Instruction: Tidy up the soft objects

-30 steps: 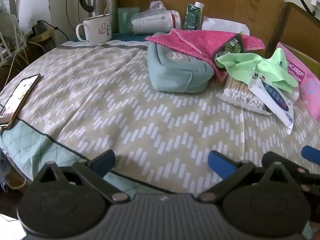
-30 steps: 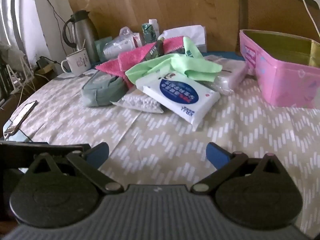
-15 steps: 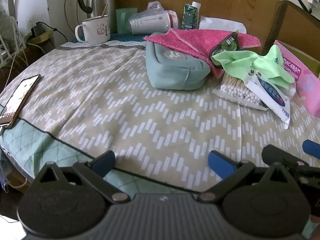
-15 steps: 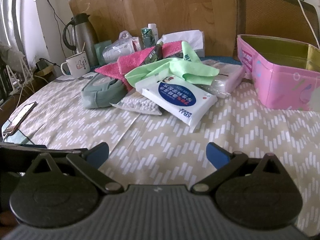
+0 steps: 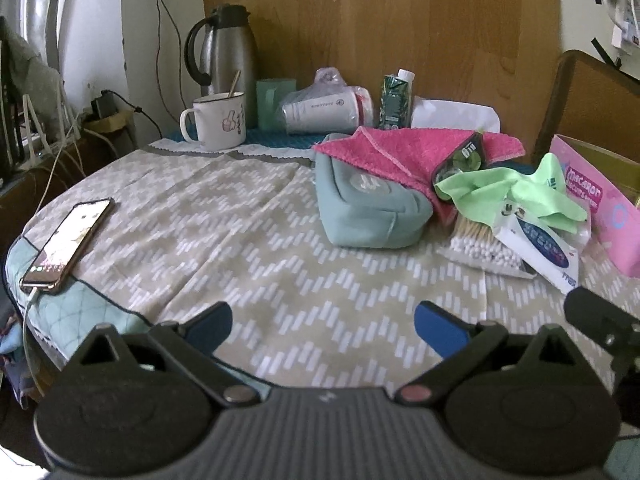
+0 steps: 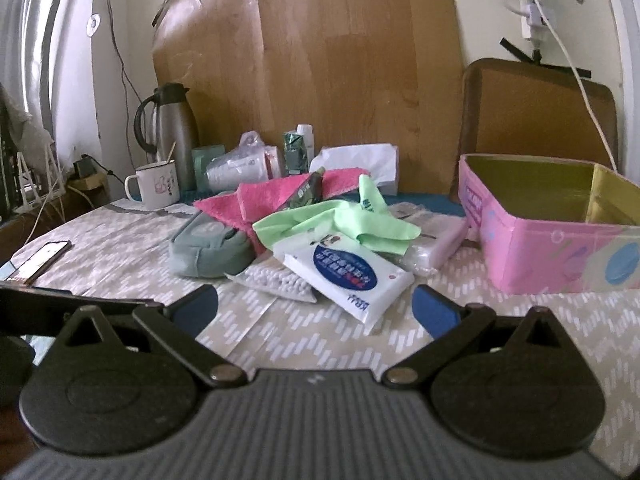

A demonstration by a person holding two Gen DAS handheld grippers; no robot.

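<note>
Soft pile (image 6: 320,236) unmoved | both fingers wide apart, empty | cameras tilted up since earlier

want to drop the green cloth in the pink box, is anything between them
Nothing visible blocks it. The green cloth lies on top of the pile, the pink box is open just to its right, and both grippers are open and empty.

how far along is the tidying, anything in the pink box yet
Nothing looks done: the pink box shows only bare inner walls. Both grippers, left and right, are open and empty. The green cloth, pink towel and pouch remain piled on the table.
</note>
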